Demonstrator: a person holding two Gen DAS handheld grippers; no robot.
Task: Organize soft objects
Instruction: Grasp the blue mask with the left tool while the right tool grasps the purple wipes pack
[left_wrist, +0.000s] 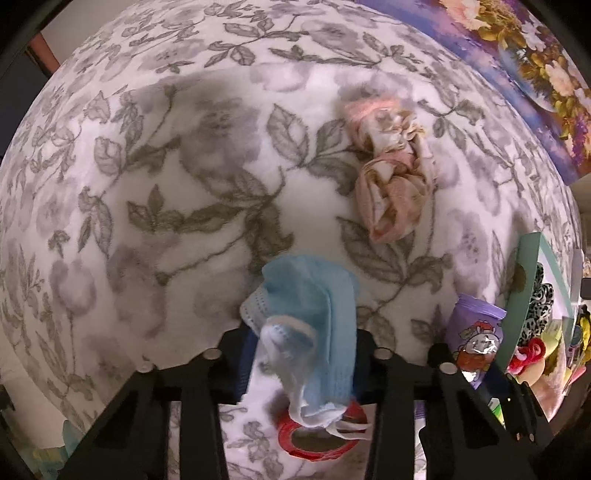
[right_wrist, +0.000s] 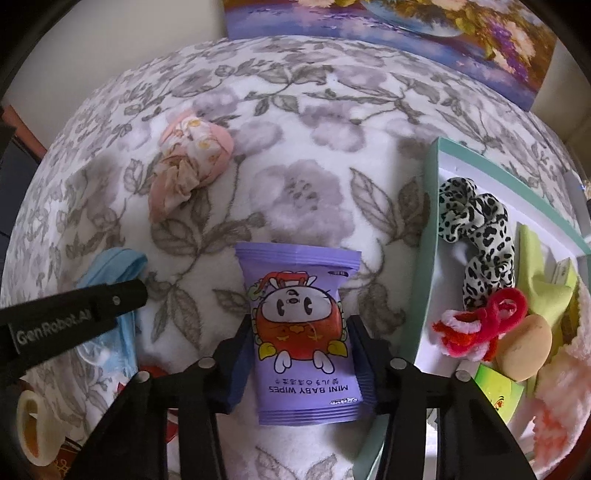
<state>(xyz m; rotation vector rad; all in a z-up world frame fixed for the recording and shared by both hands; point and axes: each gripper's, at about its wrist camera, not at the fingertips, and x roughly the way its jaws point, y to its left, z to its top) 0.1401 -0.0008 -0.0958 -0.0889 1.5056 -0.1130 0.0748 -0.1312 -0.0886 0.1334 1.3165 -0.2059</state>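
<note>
Over floral blanket (left_wrist: 184, 177), L claw (left_wrist: 299, 354) pinches crumpled blue face mask (left_wrist: 314, 306), hanging limp above red tape roll (left_wrist: 314, 443). R view: R claw (right_wrist: 299, 354) clamps purple wipes pack (right_wrist: 299, 332) by its sides, beside green box (right_wrist: 430, 221).

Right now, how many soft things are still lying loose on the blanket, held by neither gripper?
1: the crumpled pink cloth lies loose on the floral blanket, left of the tray. Others may be hidden.
</note>
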